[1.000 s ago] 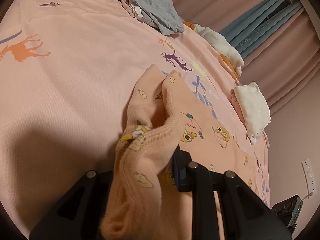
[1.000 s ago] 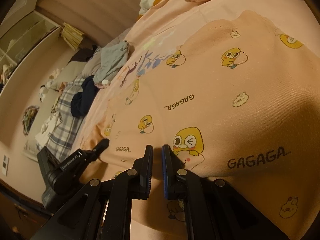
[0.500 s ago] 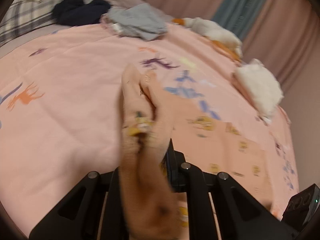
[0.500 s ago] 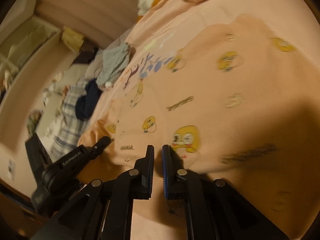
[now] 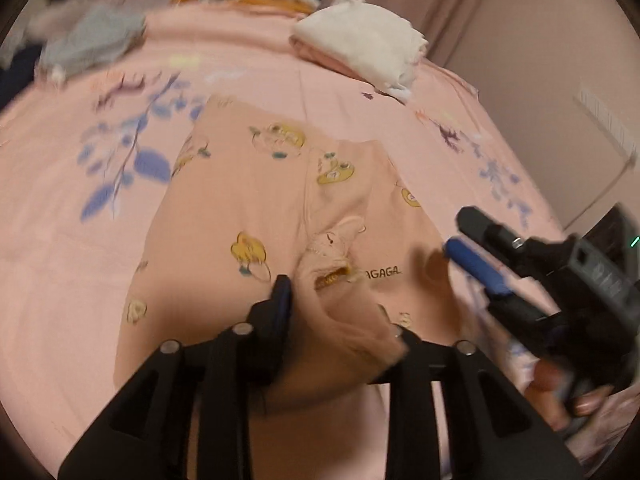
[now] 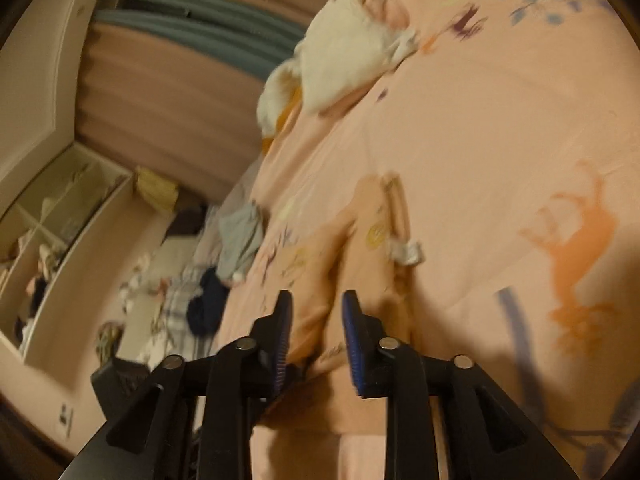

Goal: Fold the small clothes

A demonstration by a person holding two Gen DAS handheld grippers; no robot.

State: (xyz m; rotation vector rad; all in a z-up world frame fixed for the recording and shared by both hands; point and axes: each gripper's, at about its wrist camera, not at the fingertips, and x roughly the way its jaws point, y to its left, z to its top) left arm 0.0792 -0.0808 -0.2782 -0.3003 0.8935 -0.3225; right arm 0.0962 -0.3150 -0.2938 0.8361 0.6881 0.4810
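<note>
Spread apart since a second ago, right gripper (image 6: 316,320) hovers at the peach duck-print garment (image 5: 248,200); left gripper (image 5: 336,308) pinches its bunched hem, pink bedsheet (image 5: 60,220) beneath.

The peach garment (image 5: 248,208) bears dark print of which "AGAGA" shows.

Garment (image 5: 248,216): peach, yellow cartoon prints, "GAGAGA" lettering; lies partly folded on the bed (image 5: 72,240), near edge bunched in my left tool (image 5: 332,312).
</note>
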